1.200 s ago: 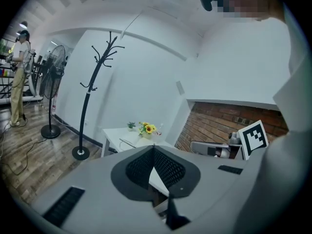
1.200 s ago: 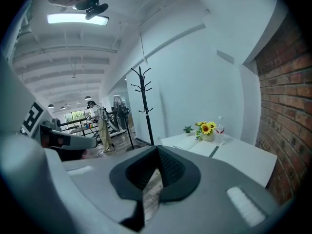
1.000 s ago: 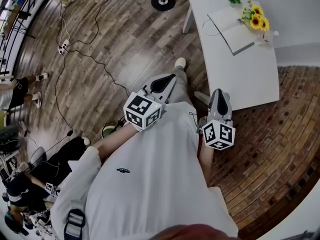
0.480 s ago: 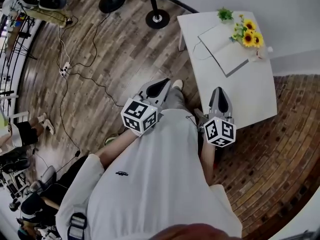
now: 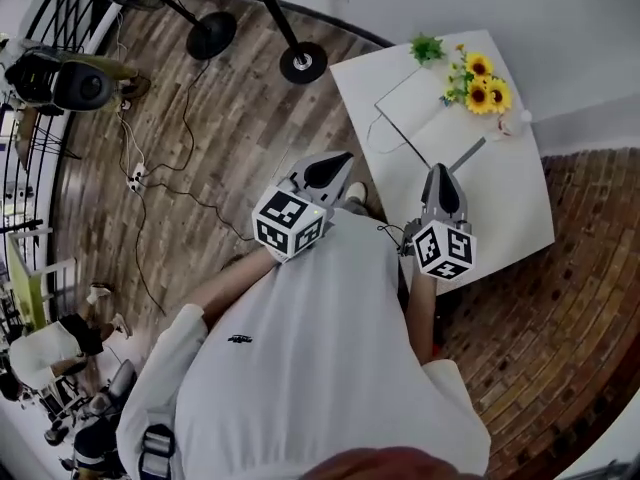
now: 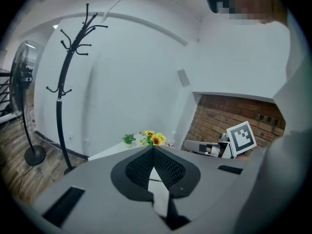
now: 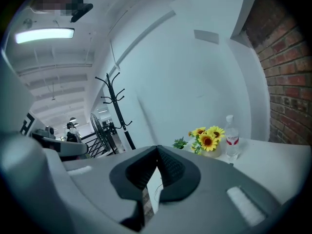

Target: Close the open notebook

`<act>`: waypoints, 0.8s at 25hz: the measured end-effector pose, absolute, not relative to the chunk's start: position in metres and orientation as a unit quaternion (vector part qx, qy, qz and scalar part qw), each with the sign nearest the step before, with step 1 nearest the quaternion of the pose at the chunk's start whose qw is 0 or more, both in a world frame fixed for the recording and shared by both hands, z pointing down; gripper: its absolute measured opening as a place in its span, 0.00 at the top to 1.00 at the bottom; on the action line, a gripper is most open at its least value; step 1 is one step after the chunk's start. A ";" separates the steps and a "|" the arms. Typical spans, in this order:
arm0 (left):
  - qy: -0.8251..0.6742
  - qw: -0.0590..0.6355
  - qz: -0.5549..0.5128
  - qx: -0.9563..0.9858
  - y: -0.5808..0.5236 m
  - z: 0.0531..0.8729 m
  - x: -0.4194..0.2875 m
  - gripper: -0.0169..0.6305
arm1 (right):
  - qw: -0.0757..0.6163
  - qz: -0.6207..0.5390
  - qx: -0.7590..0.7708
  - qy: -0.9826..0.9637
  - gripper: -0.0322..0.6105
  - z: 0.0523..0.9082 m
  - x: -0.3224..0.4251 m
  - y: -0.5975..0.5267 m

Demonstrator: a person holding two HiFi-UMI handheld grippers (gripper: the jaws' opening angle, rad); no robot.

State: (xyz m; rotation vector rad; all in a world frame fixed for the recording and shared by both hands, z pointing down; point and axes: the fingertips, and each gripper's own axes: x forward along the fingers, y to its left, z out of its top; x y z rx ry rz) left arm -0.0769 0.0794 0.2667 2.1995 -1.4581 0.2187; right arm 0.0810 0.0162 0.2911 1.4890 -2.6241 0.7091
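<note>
An open notebook (image 5: 420,118) with white pages lies flat on the white table (image 5: 500,213), in the head view at the upper right. My right gripper (image 5: 440,172) is over the table's near part, just short of the notebook's near corner, with its jaws shut and empty (image 7: 157,148). Further left, my left gripper (image 5: 344,158) hangs over the wooden floor beside the table's left edge. Its jaws meet at a point and hold nothing (image 6: 152,149). Neither gripper touches the notebook.
Sunflowers in a vase (image 5: 482,82), a small green plant (image 5: 427,48) and a clear water bottle (image 7: 232,143) stand at the table's far side against the white wall. A black coat stand (image 6: 61,96) and a fan (image 6: 19,82) are to the left, with cables on the floor (image 5: 150,183).
Both grippers have moved forward toward the table. The table and notebook now lie closer to them, and the right gripper has come over the table's near part.
</note>
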 end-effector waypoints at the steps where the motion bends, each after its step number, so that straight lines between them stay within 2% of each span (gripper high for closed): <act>1: -0.529 0.243 0.085 0.809 0.072 0.268 -0.074 0.96 | 0.021 0.233 0.482 -0.844 0.95 0.294 0.082 0.010; 14: -0.510 0.245 0.102 0.819 0.015 0.282 -0.062 0.96 | 0.044 0.247 0.498 -0.830 0.95 0.315 0.102 -0.031; 20: -0.484 0.253 0.120 0.829 0.005 0.290 -0.052 0.96 | 0.090 0.285 0.482 -0.823 0.93 0.333 0.112 -0.026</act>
